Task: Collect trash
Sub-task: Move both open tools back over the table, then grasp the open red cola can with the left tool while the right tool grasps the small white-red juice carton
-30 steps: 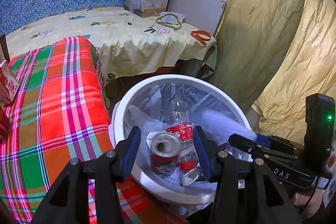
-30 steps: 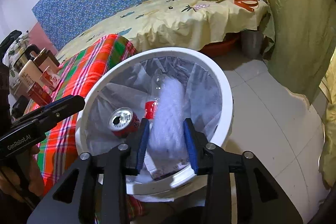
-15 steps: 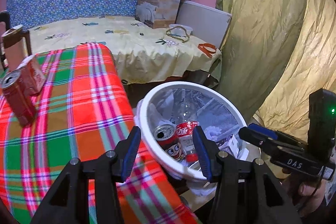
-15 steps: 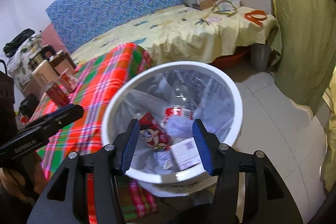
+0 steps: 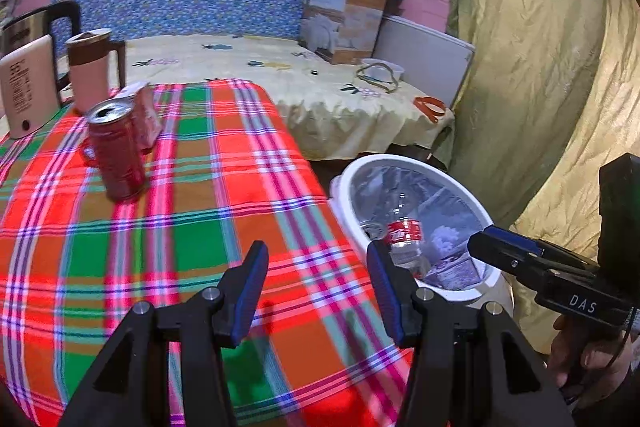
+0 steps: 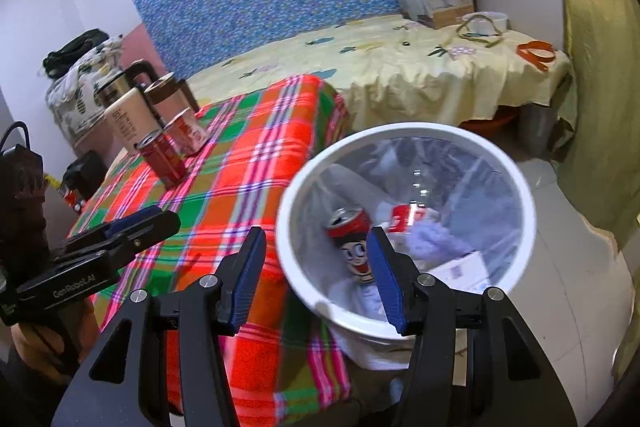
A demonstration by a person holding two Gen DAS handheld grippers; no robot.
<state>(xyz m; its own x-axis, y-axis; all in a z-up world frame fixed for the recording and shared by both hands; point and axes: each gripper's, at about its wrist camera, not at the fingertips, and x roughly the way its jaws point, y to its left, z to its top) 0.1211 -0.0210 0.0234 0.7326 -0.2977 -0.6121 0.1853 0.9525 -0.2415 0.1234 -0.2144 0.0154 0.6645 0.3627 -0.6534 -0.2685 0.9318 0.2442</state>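
Red-and-green plaid cloth (image 5: 192,211) is being shown under the left gripper (image 5: 316,291), whose jaws are being held spread with nothing between them. A red soda can (image 5: 116,151) is being seen upright on the cloth, well apart from that gripper, with a small red carton (image 5: 144,115) just behind it and a mug and kettle farther back. Beside the table, a white trash bin (image 6: 404,135) lined with clear plastic is being viewed. Only the right wrist view is revealing the cartoon-printed red can (image 6: 352,239) lying inside the bin, next to a red-labelled plastic bottle (image 6: 408,215) and a white box. The right gripper (image 6: 316,279) is being held spread and empty over the bin's near rim.
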